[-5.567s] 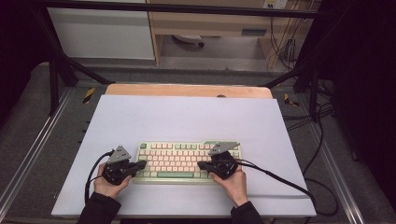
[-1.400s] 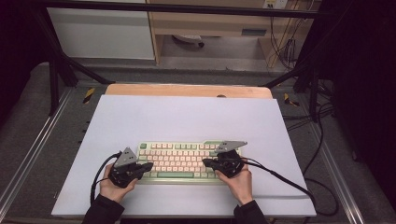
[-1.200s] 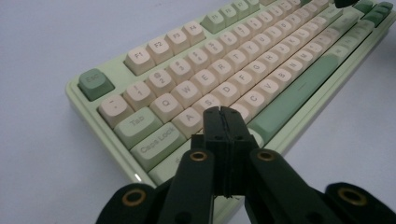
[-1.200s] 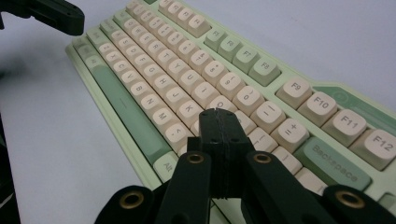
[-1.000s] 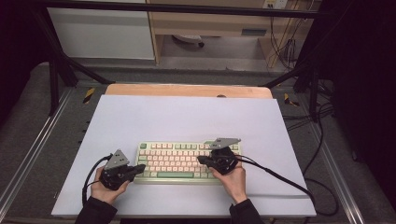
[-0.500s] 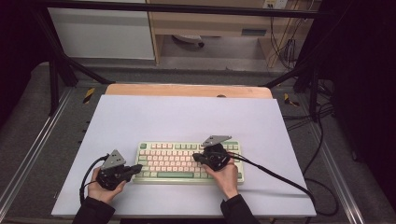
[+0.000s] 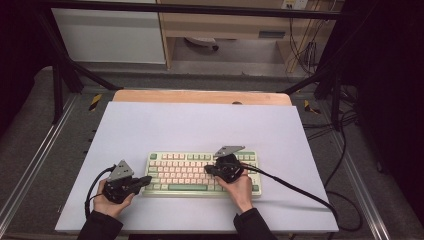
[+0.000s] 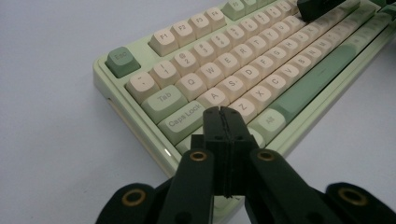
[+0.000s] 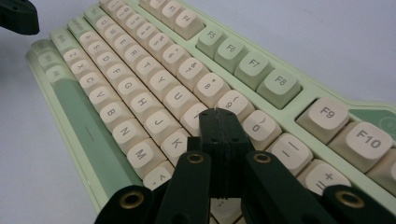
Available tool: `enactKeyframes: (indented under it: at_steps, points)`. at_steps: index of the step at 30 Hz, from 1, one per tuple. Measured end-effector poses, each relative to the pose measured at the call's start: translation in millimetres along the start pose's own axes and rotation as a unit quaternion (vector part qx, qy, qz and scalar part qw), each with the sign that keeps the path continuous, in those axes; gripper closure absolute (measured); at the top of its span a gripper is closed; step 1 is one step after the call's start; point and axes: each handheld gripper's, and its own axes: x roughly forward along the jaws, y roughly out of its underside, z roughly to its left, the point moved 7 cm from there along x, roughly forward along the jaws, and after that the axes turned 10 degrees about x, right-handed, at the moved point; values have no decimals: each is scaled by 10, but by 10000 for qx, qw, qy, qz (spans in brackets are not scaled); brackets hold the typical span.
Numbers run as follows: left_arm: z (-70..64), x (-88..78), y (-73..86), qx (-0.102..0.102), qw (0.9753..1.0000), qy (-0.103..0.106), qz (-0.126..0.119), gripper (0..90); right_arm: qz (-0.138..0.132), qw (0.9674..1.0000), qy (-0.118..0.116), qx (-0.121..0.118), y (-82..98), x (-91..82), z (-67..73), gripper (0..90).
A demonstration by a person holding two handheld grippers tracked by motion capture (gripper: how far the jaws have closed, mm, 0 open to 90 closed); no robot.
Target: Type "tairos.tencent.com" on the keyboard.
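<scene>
Since the frame half a second back, the right gripper has barely shifted over the keyboard, while against the frames of a second and more ago it has slid leftward and toward the far rows; the left gripper has drawn back off the keys to the near left corner.

From the high view, the green-and-cream keyboard lies on the pale mat of the table, nearer the person than the far edge. The left gripper sits just beside the keyboard's near left corner, held in the left hand, its tip pointing right at the bottom row. The right gripper sits over the right half of the keys, tip pointing left, with the right hand behind it.

In the left gripper view, the left gripper's jaws are pressed together with nothing between them. Their tip hangs over the near left end of the keyboard, beside Caps Lock and just short of the A and Z keys; whether it touches a cap I cannot tell.

In the right gripper view, the right gripper's jaws are likewise pressed flat together, pinching nothing. Their tip is over the middle rows of the keyboard, between the K key and the 9 and 0 keys; contact with a key cannot be told.
</scene>
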Motion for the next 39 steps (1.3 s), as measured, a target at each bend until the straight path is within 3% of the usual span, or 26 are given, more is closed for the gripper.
enactKeyframes:
  at_steps: [23, 39]
  points:
    - [9, 7, 12, -17, 10000, -7, 2, 899, -79, 9996, -124, -250, -47, -297, 176, 900]
    - [4, 5, 10, -14, 10000, -9, -17, 899, 114, 9987, -308, -399, 23, -151, 362, 900]
